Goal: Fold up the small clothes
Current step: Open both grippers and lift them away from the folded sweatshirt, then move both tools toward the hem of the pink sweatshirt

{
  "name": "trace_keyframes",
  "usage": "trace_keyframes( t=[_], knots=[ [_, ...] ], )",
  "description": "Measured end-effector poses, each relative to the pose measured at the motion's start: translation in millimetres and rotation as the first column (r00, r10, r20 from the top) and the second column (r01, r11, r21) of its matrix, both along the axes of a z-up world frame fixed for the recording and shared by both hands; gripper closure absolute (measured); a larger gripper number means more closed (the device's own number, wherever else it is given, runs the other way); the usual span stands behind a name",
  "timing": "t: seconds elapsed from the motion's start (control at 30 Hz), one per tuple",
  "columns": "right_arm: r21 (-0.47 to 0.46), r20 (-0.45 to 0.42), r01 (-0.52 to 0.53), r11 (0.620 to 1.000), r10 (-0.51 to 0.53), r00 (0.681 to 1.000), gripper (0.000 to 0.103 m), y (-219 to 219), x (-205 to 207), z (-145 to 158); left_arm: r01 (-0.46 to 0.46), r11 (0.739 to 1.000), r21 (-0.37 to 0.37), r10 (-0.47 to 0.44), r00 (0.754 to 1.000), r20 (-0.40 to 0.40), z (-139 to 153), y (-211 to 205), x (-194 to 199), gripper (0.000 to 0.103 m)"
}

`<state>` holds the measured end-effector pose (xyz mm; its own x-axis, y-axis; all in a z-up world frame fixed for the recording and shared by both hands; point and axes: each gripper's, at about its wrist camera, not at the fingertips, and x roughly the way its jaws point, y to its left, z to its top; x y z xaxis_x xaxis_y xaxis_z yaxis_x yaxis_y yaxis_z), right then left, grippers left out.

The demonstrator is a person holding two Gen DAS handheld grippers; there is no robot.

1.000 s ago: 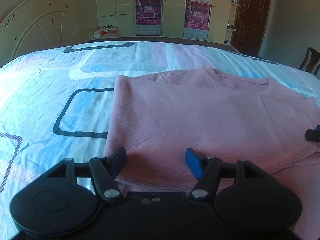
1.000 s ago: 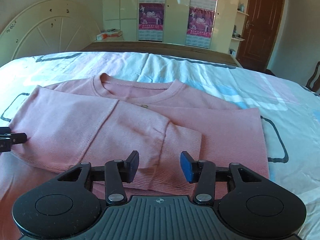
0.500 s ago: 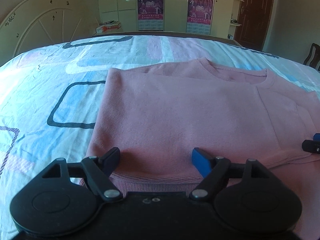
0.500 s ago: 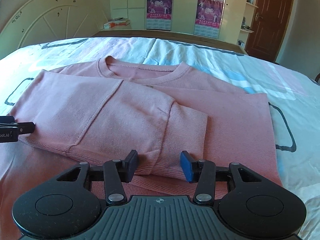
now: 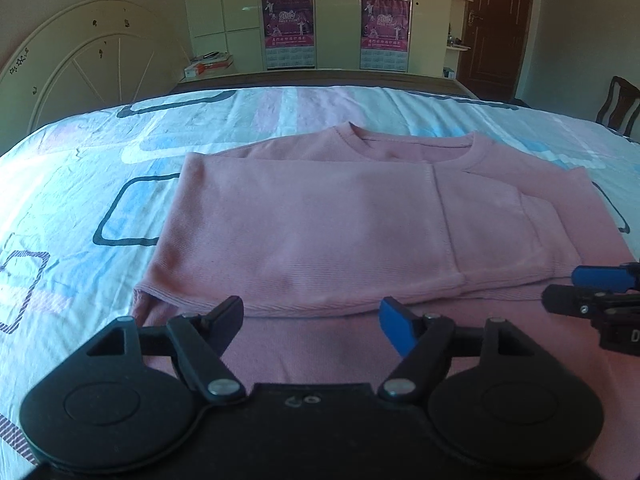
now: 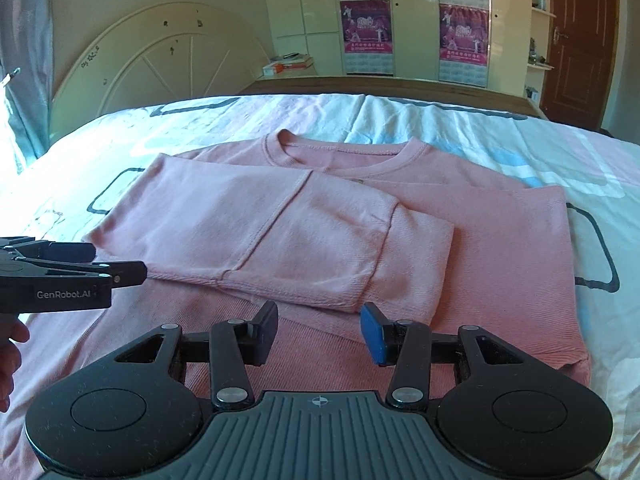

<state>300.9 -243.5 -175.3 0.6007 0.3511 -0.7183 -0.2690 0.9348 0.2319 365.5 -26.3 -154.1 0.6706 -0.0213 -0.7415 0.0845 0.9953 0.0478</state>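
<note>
We see a pink sweater (image 5: 320, 224) lying flat on the bed (image 5: 72, 184), its round neckline (image 6: 348, 152) toward the far side. Both sides are folded in over the body, and one sleeve (image 6: 352, 252) lies across the front, ending in a ribbed cuff (image 6: 416, 268). The knit is fine and ribbed, with raised seams at the shoulder and a stitched hem along the near edge. The cloth sits smooth, with only soft creases.

Our left gripper (image 5: 312, 320) hovers just above the sweater's near part, jaws spread wide with nothing between them; one pad is black, the other blue. Our right gripper (image 6: 318, 328) hangs likewise over the lower body of the sweater, jaws wide apart and holding nothing. Each shows in the other's view from the side, near the folded edge.

The sheet (image 6: 500, 136) beneath is pale, printed with blue and pink blocks and dark rounded outlines, slightly wrinkled. A curved cream headboard (image 6: 168, 64) with spoke-like mouldings stands at the left. Glossy cupboards (image 5: 336, 12) carry magenta posters (image 5: 288, 20), and a dark wooden door (image 5: 496, 24) is at the right.
</note>
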Motion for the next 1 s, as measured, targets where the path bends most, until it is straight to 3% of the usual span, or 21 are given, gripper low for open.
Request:
trace_keyframes(
  t=[0.27, 0.43, 0.53, 0.77, 1.0],
  knots=[
    [-0.034, -0.023, -0.063, 0.997, 0.062, 0.998, 0.057, 13, -19, -11, 0.014, 1.000, 0.027, -0.013, 0.998, -0.054, -16, -12, -15, 0.029],
    [-0.093, -0.051, -0.041, 0.995, 0.036, 0.998, 0.057, 4, -31, -25, -0.006, 1.000, 0.019, 0.008, 0.997, -0.078, -31, 2, -23, 0.023],
    [-0.116, -0.050, 0.008, 0.993, -0.013, 0.999, 0.057, -6, -44, -25, -0.009, 1.000, 0.007, 0.010, 0.996, -0.085, -26, 10, -32, 0.027],
    [-0.058, -0.052, 0.039, 0.998, -0.042, 0.998, 0.057, 13, -90, -7, 0.133, 0.991, -0.001, -0.133, 0.989, -0.059, -19, 3, -68, 0.028],
    [-0.152, -0.077, 0.034, 0.988, -0.047, 0.996, 0.057, 44, -132, -13, 0.216, 0.975, 0.056, -0.213, 0.975, -0.063, -26, 10, -108, 0.028]
  ],
)
